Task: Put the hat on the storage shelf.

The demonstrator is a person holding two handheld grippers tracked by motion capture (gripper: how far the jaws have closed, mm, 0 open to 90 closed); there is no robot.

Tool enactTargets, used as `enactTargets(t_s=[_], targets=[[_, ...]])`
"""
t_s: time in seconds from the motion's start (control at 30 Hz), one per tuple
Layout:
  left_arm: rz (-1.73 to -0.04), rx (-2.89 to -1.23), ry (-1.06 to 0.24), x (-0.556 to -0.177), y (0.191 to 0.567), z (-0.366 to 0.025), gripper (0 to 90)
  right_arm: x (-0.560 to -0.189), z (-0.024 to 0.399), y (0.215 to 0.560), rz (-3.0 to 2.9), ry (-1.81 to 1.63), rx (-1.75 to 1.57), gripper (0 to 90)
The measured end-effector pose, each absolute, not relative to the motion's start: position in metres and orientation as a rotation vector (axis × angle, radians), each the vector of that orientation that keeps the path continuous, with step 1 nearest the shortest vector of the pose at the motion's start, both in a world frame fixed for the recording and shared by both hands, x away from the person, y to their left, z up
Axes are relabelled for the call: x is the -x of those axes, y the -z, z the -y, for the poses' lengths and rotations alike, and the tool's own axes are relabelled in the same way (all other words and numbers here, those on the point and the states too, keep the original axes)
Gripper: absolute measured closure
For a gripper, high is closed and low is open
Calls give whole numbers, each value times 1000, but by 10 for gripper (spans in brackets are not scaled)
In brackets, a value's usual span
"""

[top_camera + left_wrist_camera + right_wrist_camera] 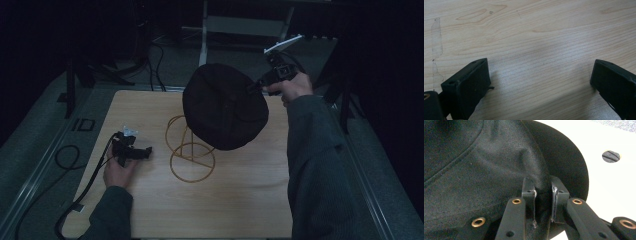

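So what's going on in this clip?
A person works at a wooden table with a gripper in each hand. The right gripper is shut on the edge of a black hat, holding it over a gold wire stand; whether the hat rests on the stand is unclear. The left gripper is open, low over bare wood to the stand's left.

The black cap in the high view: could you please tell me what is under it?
Under the black cap, a gold wire stand rises from the wooden table; its looped base and lower rods show. The cap covers the stand's top, so contact is unclear. The right claw pinches the cap's fabric.
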State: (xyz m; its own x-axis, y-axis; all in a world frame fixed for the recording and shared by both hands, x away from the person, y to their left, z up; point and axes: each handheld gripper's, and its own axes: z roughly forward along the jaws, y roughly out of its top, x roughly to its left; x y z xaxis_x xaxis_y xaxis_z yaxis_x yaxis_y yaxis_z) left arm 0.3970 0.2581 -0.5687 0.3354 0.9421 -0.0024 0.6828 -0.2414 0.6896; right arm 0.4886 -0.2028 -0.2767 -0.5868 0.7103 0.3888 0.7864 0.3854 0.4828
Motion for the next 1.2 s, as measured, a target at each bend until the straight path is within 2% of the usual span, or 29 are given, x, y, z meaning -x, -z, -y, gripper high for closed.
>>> enactTargets(t_s=[1.2], targets=[[-1419, -2006, -566, -397, 569, -258, 22, -487, 163, 276, 2543, 960, 1266, 770]])
